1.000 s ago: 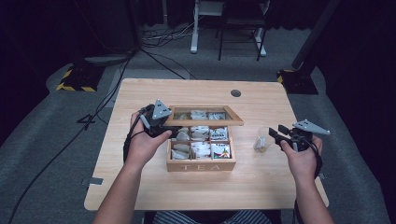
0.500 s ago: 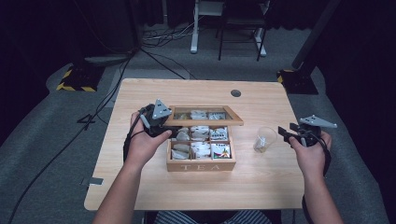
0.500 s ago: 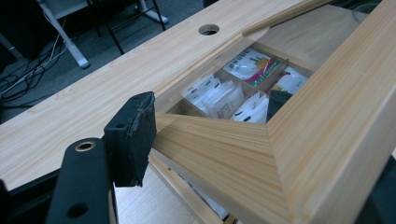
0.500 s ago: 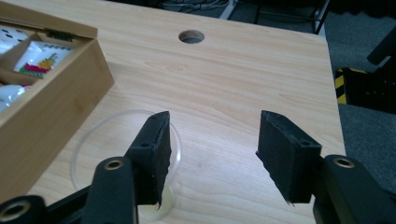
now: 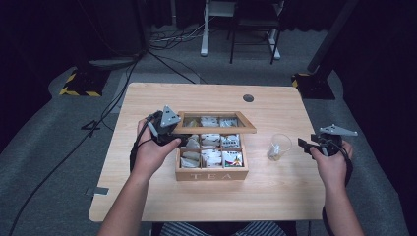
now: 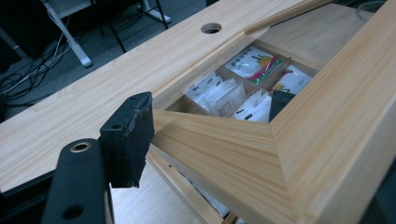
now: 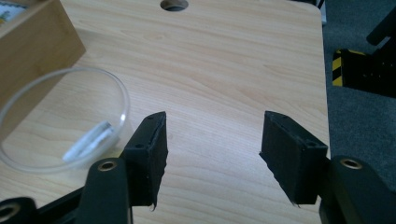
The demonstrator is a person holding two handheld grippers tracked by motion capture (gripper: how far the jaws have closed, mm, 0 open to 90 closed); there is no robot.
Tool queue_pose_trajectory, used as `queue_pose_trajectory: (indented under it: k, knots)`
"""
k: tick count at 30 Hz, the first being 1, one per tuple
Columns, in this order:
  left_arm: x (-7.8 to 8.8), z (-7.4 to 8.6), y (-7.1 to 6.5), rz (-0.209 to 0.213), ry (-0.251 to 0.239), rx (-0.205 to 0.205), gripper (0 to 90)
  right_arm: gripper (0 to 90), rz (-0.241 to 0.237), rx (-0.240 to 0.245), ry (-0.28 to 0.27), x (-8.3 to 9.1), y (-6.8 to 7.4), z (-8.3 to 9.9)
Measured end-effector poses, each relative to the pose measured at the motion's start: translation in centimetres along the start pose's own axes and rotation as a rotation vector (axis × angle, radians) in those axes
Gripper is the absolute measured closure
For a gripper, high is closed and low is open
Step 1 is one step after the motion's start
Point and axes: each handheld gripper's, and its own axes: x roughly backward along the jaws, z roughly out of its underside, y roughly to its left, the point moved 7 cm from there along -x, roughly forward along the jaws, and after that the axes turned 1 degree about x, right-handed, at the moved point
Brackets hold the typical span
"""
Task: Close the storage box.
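high view – box: wooden tea box (image 5: 211, 169) mid-table, glass-paned lid (image 5: 216, 123) raised, sachets in the compartments.
high view – left gripper (image 5: 169, 132): at lid's left end, holding it up.
high view – right gripper (image 5: 307, 146): just right of clear cup (image 5: 279, 146), apart from it; nearer arm to cup.
left gripper view – jaws: clamped across lid frame (image 6: 243, 149); tea bags (image 6: 233, 93) below.
right gripper view – jaws: spread wide, empty.
right gripper view – cup (image 7: 60, 119): left of jaws, upright, beside box wall (image 7: 32, 51).
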Motion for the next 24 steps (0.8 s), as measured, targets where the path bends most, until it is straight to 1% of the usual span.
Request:
queue_pose_trajectory:
  k: [3, 7, 9, 11, 13, 15, 20, 24]
  knots:
    - [0.0, 0.1, 0.0, 0.001, -0.004, 0.002, 31.3, 40.0, -0.002, -0.009, 0.032, -0.6, -0.6, 0.9]
    - [0.0, 0.1, 0.0, -0.005, -0.001, -0.001, 31.1, 38.4, -0.015, -0.011, 0.047, -1.5, -0.9, 2.2]
    - [0.0, 0.1, -0.1, -0.003, -0.005, 0.002, 31.0, 37.7, -0.016, -0.023, 0.049, -1.9, -1.1, 3.0]
    - [0.0, 0.1, 0.0, 0.001, -0.008, 0.007, 30.6, 37.7, -0.014, -0.045, 0.043, -2.2, -1.4, 3.8]
    - [0.0, 0.1, 0.0, 0.003, -0.009, 0.009, 30.4, 37.5, -0.012, -0.042, 0.040, -2.4, -1.5, 4.1]
    - [0.0, 0.1, 0.0, 0.002, -0.009, 0.010, 30.5, 36.4, -0.009, -0.051, 0.027, -2.5, -1.7, 4.4]
    - [0.0, 0.1, -0.1, 0.000, -0.008, 0.006, 30.6, 35.7, -0.010, -0.046, 0.044, -3.0, -1.8, 5.6]
    - [0.0, 0.1, 0.0, 0.000, -0.007, 0.003, 30.6, 34.5, -0.008, -0.046, 0.054, -3.3, -1.9, 6.2]
